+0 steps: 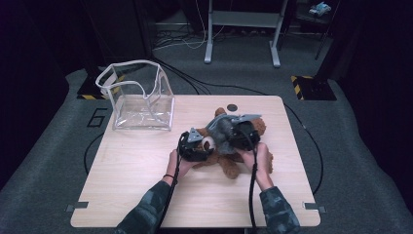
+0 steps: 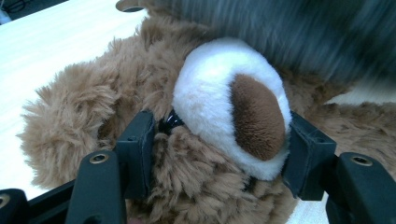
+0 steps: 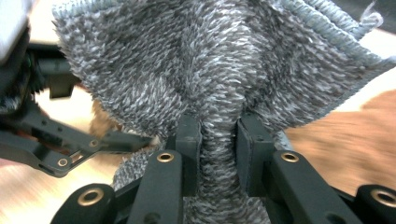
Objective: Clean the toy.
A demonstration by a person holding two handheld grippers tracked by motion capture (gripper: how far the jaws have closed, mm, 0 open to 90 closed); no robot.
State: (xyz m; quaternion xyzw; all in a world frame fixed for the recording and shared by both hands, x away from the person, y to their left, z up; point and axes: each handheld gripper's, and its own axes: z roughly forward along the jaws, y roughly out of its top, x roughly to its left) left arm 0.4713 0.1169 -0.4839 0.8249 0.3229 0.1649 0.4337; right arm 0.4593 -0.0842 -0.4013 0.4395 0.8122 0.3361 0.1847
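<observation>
At the centre of the high view we see a brown teddy bear [image 1: 229, 156] lying on the wooden table [image 1: 141, 165], much of its body covered by our two grippers and a grey knitted cloth [image 1: 221, 134]. Our left gripper [image 1: 195, 146] sits just left of centre. In the left gripper view its jaws stand on either side of the bear's white muzzle [image 2: 229, 102] and press into the fur, so it is clamped on the bear's face; the bear's ear is cut off at the top edge, and the blurred grey mass at upper right is hard to make out. Our right gripper [image 3: 218, 140] is pinched tight on a bunched fold of the cloth, which blocks most of that view. A clear plastic bag [image 1: 141, 97] stands open at the upper left of the table, well apart.
</observation>
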